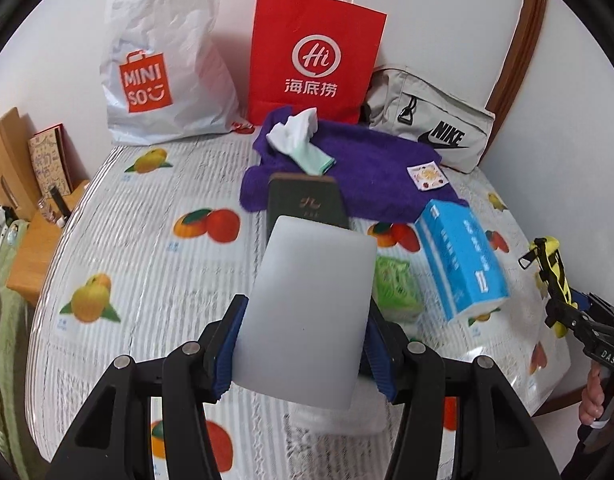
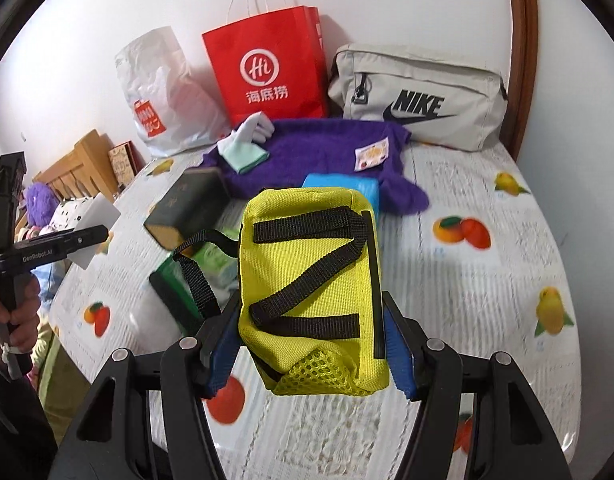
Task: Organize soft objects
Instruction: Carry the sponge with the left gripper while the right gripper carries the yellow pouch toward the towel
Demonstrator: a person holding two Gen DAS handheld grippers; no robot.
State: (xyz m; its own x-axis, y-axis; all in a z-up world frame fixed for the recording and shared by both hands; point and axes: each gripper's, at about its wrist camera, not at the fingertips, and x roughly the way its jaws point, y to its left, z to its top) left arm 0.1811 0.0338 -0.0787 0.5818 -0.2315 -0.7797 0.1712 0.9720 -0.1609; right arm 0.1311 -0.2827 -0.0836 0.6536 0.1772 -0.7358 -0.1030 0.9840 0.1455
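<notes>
The table holds one red paper bag (image 2: 267, 68), one white plastic bag (image 2: 163, 96), one grey pouch (image 2: 419, 96), one purple towel (image 2: 319, 148), one dark book (image 2: 187, 208), one blue tissue pack (image 1: 461, 256) and one yellow pouch (image 2: 311, 280).

- My right claw (image 2: 311, 350) has its blue pads clamped on a yellow pouch (image 2: 311, 280) with black straps, lifted above the fruit-print table cover (image 2: 479, 280).
- Off to the left, my left claw (image 2: 89, 236) grips a white block (image 2: 96, 224).
- Beyond the pouch lie a dark book (image 2: 187, 212), a green packet (image 2: 213, 260) and a blue tissue pack (image 2: 343, 186).
- A purple towel (image 2: 319, 152) carries a white and mint sock (image 2: 247, 142).
- Against the wall stand a white plastic bag (image 2: 163, 92), a red paper bag (image 2: 267, 68) and a grey Nike bag (image 2: 419, 96).
</notes>
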